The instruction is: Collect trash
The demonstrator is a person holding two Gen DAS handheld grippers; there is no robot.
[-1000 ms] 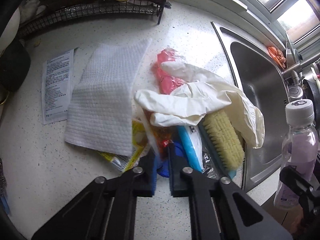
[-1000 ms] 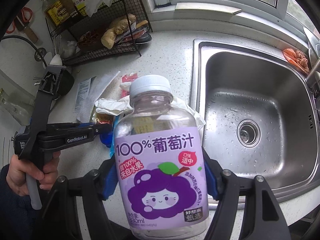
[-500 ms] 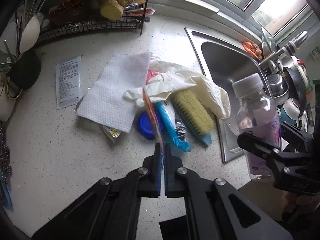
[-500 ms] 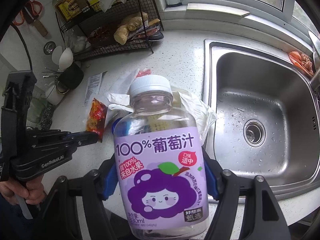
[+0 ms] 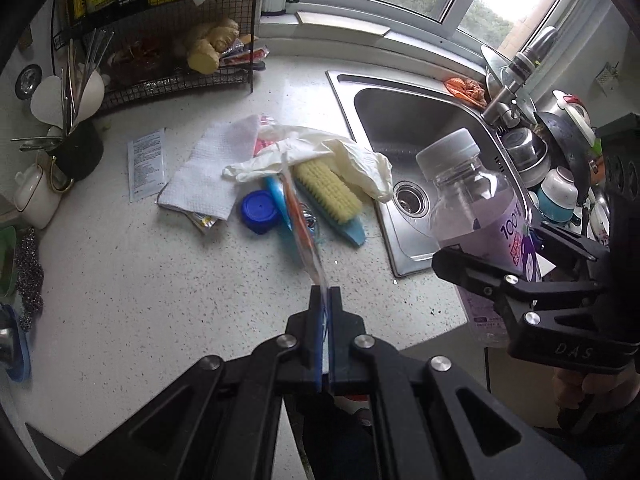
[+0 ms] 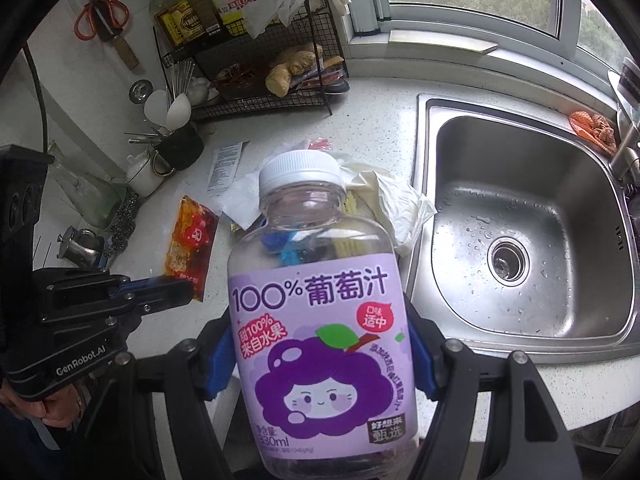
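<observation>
The speckled white worktop spreads out below and ahead of both tools, with the steel sink set into it, ahead and to the right of the right hand-held gripper. A wire rack stands at the far edge, well beyond both.

The right hand-held gripper is clamped on an empty grape juice bottle, its blue pads pressing the purple label from either side; the bottle stands upright between them, white cap away from the camera.

Ahead of the left hand-held gripper lies a heap on the worktop: a white paper towel, a pale rubber glove draped over a yellow scrub brush, and a blue lid just beside them. A printed leaflet lies left of the towel.

The left hand-held gripper's jaws are together, pinching the lower edge of a red and orange snack wrapper, which hangs clear of the worktop, above it and apart from the heap.
</observation>
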